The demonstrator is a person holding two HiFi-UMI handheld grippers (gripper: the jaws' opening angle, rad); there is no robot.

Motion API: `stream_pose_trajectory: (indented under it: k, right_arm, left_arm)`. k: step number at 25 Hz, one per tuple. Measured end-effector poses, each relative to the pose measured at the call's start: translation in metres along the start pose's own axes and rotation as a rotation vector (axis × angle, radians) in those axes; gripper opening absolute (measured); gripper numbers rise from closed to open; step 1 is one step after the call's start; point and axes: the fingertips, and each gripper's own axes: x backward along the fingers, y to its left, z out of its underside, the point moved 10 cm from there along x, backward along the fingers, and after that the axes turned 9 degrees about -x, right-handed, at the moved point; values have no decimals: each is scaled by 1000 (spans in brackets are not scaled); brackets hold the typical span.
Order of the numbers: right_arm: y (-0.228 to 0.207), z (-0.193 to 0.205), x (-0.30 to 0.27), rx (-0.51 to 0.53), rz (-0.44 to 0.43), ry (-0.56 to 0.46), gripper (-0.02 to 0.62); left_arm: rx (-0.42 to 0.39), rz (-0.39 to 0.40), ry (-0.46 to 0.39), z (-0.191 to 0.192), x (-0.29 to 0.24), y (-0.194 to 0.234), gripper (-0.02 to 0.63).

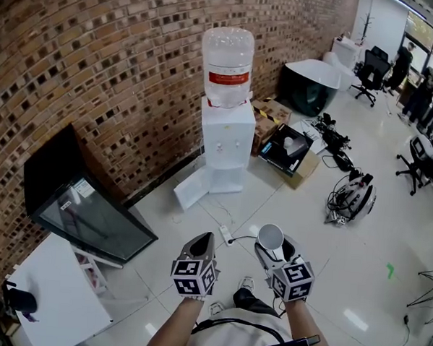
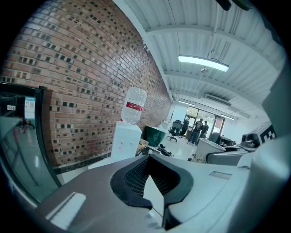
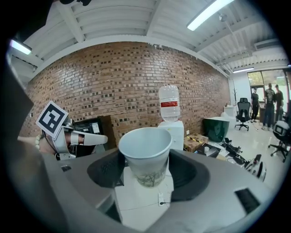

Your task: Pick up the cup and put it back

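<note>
Holding the cup (image 3: 145, 157) is the right gripper (image 1: 272, 245): its jaws are clamped on the lower half of the cup's wall from both sides, seen clearly in the right gripper view. The cup is white paper with a faint grey print near the base. It is upright, mouth up, and looks empty. It hangs in the air in front of the person, high above the floor (image 1: 287, 201) and touching no surface. The left gripper (image 1: 203, 240) is held just beside the right one at about the same height; its jaws are together with nothing between them, so it plays no part in the grip. A water dispenser (image 1: 225, 144) stands against the brick wall well ahead, and a white table (image 1: 58, 290) sits low at the person's left. Progress: the pick-up half looks done, since the cup is lifted and firmly gripped. The put-back half is not started, as the cup is near no resting place. Which spot it came from I cannot tell; the dispenser or the table are only guesses. What remains: carry it over, lower it upright, then open the jaws.
</note>
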Motion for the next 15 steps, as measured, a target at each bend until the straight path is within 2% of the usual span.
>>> stream_pose_trajectory:
  k: [8,15]
  right_arm:
    - [2,-4,-5,10,-28,4,310]
    - [0,-10,-10,11,-38,10,310]
  left_arm:
    - [-5,-6,-8,-2,0,-2,-5]
    - [29,-6,-10,-5,-2,0,-3]
